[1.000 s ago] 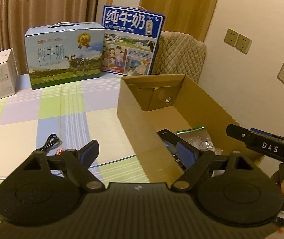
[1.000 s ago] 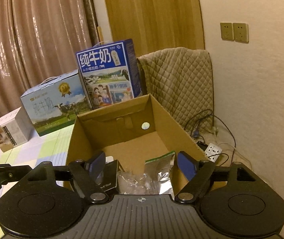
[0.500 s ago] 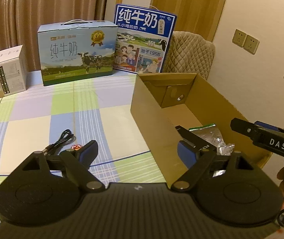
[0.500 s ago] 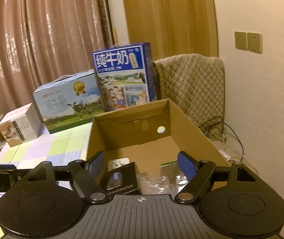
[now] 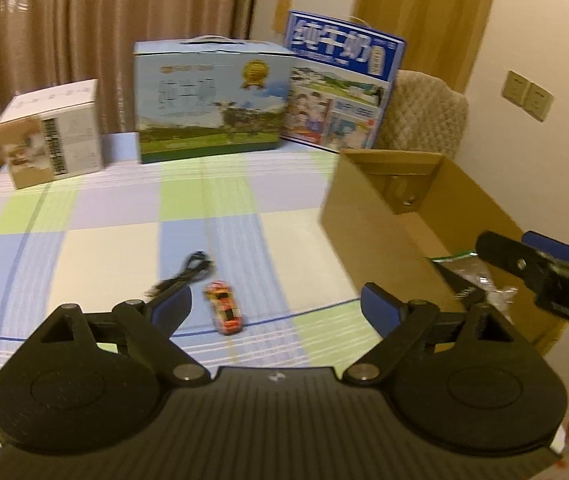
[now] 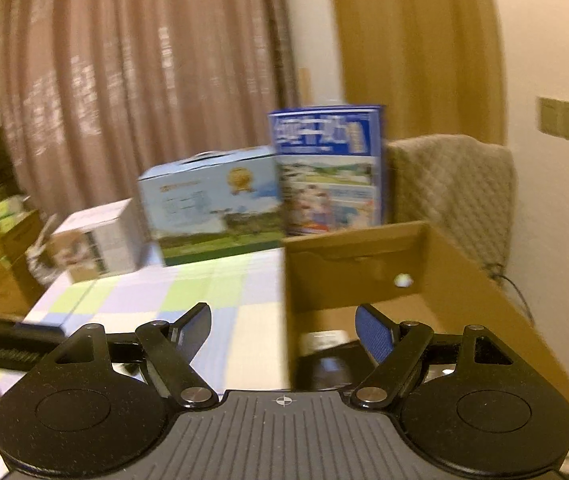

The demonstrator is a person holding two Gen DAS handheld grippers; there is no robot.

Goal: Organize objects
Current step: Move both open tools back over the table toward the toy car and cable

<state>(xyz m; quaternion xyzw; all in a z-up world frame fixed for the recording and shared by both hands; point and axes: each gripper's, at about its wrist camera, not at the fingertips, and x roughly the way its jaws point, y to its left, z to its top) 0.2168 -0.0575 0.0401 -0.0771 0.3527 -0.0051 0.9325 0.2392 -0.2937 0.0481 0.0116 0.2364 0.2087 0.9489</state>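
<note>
The left gripper hangs with jaws spread and empty above the checked surface. Just ahead, between its fingers, lies a small red toy car, blurred, and just beyond it a black cable whose near end is hidden behind the left finger. The right gripper, jaws likewise spread and empty, straddles the near left wall of the cardboard box; that view is smeared, and the dark items low in the box cannot be made out. From the left wrist a clear bag shows in the box, partly covered by the right gripper's arm.

Half a second ago the car was all but hidden behind the left finger — now it lies in plain view, and both cameras have swung left, the right one off the box's middle.

Farther back stand a white carton, a pale milk box and a blue milk box; a quilted chair is behind the cardboard box.
</note>
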